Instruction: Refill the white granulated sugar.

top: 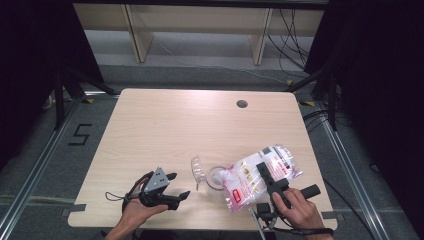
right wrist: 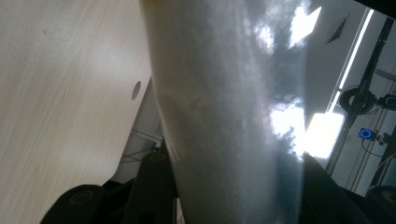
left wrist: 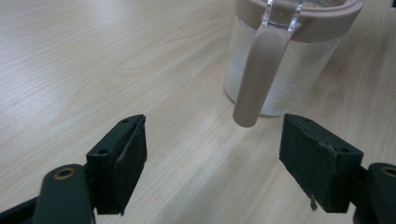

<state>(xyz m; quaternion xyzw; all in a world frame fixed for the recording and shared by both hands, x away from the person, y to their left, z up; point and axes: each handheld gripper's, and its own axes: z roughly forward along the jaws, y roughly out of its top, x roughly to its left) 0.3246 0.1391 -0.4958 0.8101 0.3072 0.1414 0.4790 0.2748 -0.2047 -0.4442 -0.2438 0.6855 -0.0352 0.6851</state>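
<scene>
Pale wood desk (top: 165, 125), with a round cable hole near its far right corner, carries everything along the near edge. Toward the near left corner the left claw (top: 176, 186) hangs just above the wood, its jaws spread wide with nothing between them; in the left gripper view the two pads (left wrist: 128, 154) frame bare desk, and the jar (left wrist: 285, 60) stands just beyond them, a little to the right, its tan handle (left wrist: 257, 79) hanging down toward the claw. Seen from above, the jar (top: 216, 177) sits near the middle of the near edge, lid (top: 198, 170) tipped open on its left side, mouth up. Right of it, the bag (top: 262, 175) of white grains lies tilted over the jar, its long axis running from the near-middle up toward the right edge, its lower end touching the jar's rim. The right claw (top: 265, 172) is clamped on the bag around its middle; in the right gripper view the cloudy plastic (right wrist: 224, 116) stands between both jaws. Judging by this, the pour turns on the bag's low end meeting the jar's mouth, and the left claw is the nearer one to steady the jar by its handle.
</scene>
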